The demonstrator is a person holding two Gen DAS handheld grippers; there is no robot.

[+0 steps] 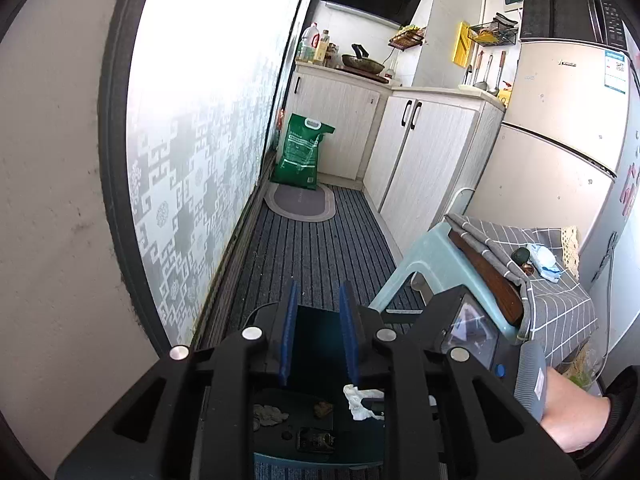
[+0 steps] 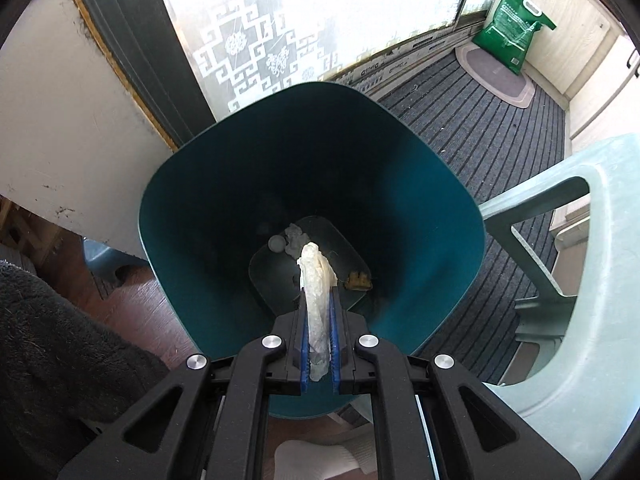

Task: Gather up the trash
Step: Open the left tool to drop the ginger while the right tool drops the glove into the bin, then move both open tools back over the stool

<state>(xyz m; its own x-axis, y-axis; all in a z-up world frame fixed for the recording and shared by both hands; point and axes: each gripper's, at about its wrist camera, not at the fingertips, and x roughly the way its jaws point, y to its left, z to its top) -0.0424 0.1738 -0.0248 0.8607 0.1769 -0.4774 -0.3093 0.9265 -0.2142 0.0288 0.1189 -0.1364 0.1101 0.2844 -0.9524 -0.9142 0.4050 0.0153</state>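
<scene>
- Left wrist view: the left gripper (image 1: 319, 300) has its blue fingers parted by a narrow gap with nothing between them, above the teal bin (image 1: 316, 332); scraps lie on the bin's floor.
- Right wrist view: the right gripper (image 2: 320, 292) has its fingers clamped on a crumpled white tissue (image 2: 316, 280), hanging over the bin's mouth.

Both claws are the same build: chunky black plastic linkage arms with round silver screws at the pivots behind the left claw (image 1: 318, 300), and blue ribbed pads lining the fingers of the right claw (image 2: 319, 286). Behind it there's a grey ribbed grip (image 1: 530, 376) and a dark sleeve cuff (image 1: 622, 400); below the right claw, a white sock (image 2: 316, 458).
</scene>
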